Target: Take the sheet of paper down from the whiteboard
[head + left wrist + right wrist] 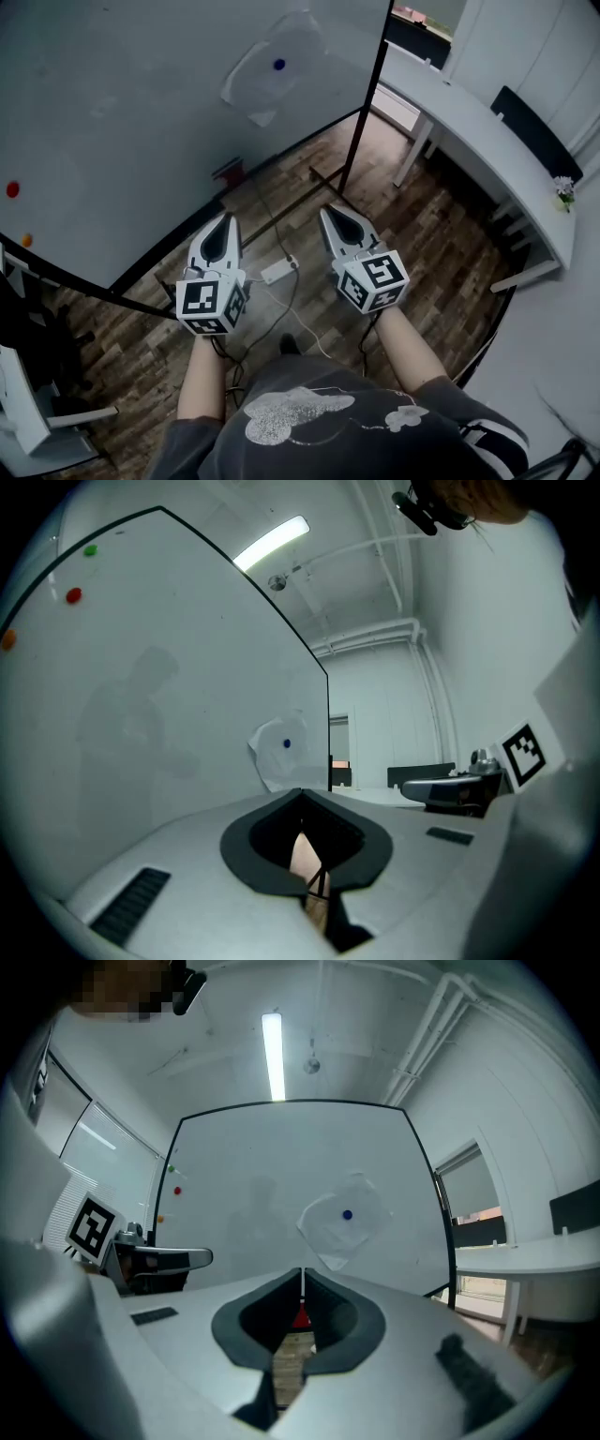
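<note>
A white sheet of paper [272, 67] hangs tilted on the whiteboard [122, 122], pinned by a blue magnet [279, 65]. It also shows as the sheet [281, 752] in the left gripper view and the sheet [342, 1220] in the right gripper view. My left gripper [225, 221] and right gripper [332, 213] are held side by side, level, pointing toward the board and well short of it. Both are shut with nothing between their jaws.
Red [12, 188] and orange [26, 240] magnets sit at the board's left. The board's black frame post [361, 122] stands ahead on the wood floor. A white power strip with cables [278, 272] lies on the floor. A long white desk [487, 155] runs along the right.
</note>
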{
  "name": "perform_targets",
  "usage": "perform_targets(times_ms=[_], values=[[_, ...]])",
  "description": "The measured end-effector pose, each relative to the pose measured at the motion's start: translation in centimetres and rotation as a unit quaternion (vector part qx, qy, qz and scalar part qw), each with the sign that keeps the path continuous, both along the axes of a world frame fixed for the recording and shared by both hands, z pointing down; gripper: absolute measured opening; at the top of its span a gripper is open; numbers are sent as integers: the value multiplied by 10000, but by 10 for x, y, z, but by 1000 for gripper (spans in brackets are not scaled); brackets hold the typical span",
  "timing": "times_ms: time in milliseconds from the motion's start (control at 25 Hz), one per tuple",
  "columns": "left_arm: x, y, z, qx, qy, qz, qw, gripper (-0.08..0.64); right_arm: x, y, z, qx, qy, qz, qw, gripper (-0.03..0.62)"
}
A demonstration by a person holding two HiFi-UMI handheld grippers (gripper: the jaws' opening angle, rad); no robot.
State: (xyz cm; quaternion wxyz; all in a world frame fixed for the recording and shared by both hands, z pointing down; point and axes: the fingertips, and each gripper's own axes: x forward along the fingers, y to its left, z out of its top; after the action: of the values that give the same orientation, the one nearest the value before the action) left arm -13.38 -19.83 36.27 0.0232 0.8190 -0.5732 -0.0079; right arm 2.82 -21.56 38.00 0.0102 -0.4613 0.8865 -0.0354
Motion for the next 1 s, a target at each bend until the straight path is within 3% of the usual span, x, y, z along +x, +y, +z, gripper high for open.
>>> perform_targets(times_ms=[240,440,600,1000], values=[[-14,-67,-9,145,18,-11,9999,11,-15,-72,-14,93,21,2,10000,23],[-19,-99,-15,231,124,-195,9995,11,-15,-101,-16,109,53,-47,9999,23],[-18,-119,-15,226,219,-514,9982,12,-7,-131,-15,74,76,-275,9996,23],[-8,-168,-20,184,-67,-1578,9873,12,-12,-229,-32,336,217,-1197,9920,23]])
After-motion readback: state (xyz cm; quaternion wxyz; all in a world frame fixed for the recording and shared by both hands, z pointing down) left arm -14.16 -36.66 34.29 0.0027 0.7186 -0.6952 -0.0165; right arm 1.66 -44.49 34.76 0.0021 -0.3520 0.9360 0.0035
